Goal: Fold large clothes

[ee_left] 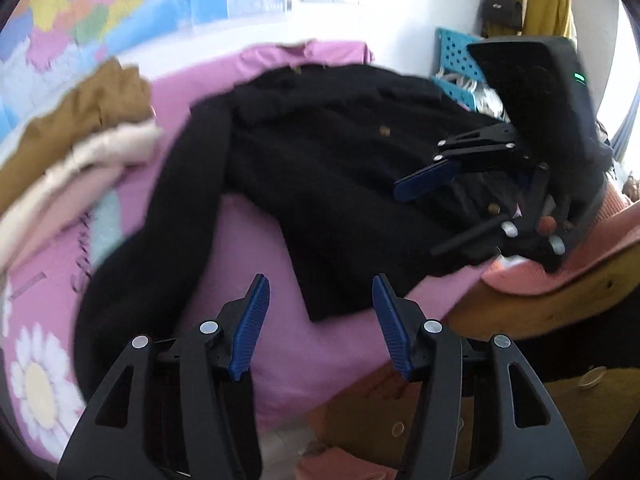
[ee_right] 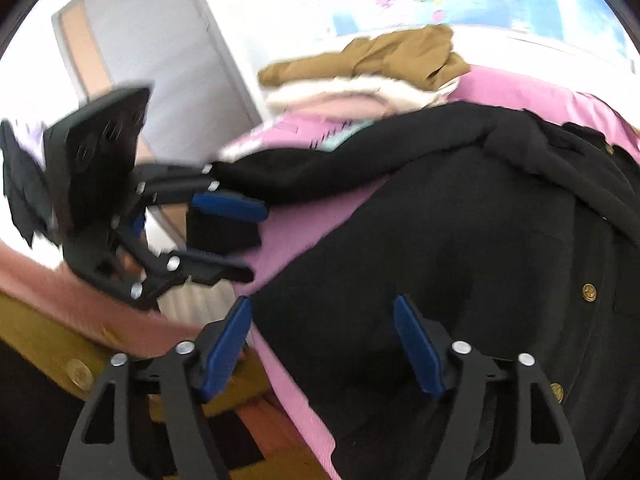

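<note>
Across the pink bedsheet (ee_left: 320, 360) sprawls the black button-front coat (ee_left: 328, 184); both my left tongs (ee_left: 320, 300) and right tongs (ee_right: 322, 320) gape, gripping nothing. Its loose sleeve (ee_left: 132, 280) overhangs the edge and could slide off.

Both tools are matte black plastic two-finger grippers: the left gripper (ee_left: 322, 300) and the right gripper (ee_right: 322, 330) have triangular cut-outs in their arms, round silver screw heads at the pivots and ribbed blue pads (ee_left: 250, 326). A small green light (ee_left: 579, 77) glows on the right gripper's boxy black housing.
</note>
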The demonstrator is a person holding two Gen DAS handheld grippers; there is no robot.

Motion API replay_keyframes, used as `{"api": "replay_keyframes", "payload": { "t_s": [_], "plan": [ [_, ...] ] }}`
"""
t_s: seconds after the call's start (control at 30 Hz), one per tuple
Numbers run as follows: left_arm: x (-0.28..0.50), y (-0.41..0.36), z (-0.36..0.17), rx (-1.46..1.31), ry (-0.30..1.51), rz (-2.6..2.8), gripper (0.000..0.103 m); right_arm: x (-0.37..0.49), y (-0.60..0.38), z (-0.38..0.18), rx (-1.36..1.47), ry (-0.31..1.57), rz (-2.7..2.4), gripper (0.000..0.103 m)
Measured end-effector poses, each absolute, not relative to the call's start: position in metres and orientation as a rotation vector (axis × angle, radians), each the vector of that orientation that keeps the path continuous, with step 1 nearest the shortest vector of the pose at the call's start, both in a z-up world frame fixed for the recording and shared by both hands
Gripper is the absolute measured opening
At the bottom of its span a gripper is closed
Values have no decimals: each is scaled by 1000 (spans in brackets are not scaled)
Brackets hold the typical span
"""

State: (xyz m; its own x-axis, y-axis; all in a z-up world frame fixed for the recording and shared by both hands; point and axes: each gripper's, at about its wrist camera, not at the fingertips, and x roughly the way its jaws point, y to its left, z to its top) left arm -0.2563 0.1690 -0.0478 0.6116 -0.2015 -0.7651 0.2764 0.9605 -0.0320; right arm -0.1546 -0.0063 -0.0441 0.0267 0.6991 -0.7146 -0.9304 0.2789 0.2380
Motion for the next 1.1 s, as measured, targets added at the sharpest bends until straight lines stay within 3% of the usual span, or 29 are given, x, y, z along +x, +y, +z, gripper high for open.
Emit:
{"api": "replay_keyframes", "payload": {
  "t_s": [0.07,0.13,0.17,0.23,0.37,0.4,0.47,0.53,0.57,0.6,0.63,0.77,1.0,1.1],
  "plan": [
    [-258,172,-53,74,878,-293,53,-157,2,-54,-402,856,1264,61],
    [-264,171,-56,66,878,-317,58,-148,7,-60,-399,878,1219,17],
    [-266,168,-57,67,876,-327,61,-137,4,-58,-335,906,1219,9],
    [-268,160,-59,85,861,-339,75,-119,-6,-49,-181,922,1239,9],
    [-253,138,-63,135,834,-314,85,-104,-22,-26,-41,888,1259,9],
    [-243,135,-66,133,841,-293,85,-104,-21,-22,-45,874,1259,9],
    [-227,136,-72,121,868,-232,71,-105,-19,-18,-55,865,1274,13],
    [-215,150,-78,37,918,-207,27,-109,-13,-21,-85,880,1277,23],
    [-212,160,-78,-15,928,-200,20,-111,-14,-22,-100,885,1277,31],
    [-213,178,-78,-112,933,-193,9,-113,-15,-24,-106,888,1275,49],
    [-215,191,-78,-174,931,-185,8,-113,-20,-24,-94,885,1274,54],
    [-237,239,-83,-407,935,-144,3,-97,-64,-16,-20,847,1155,54],
    [-243,220,-86,-317,1024,-135,9,-59,-226,-21,111,818,596,74],
    [-253,219,-70,-242,955,-189,48,-60,-282,-35,169,856,458,77]
  ]
}}
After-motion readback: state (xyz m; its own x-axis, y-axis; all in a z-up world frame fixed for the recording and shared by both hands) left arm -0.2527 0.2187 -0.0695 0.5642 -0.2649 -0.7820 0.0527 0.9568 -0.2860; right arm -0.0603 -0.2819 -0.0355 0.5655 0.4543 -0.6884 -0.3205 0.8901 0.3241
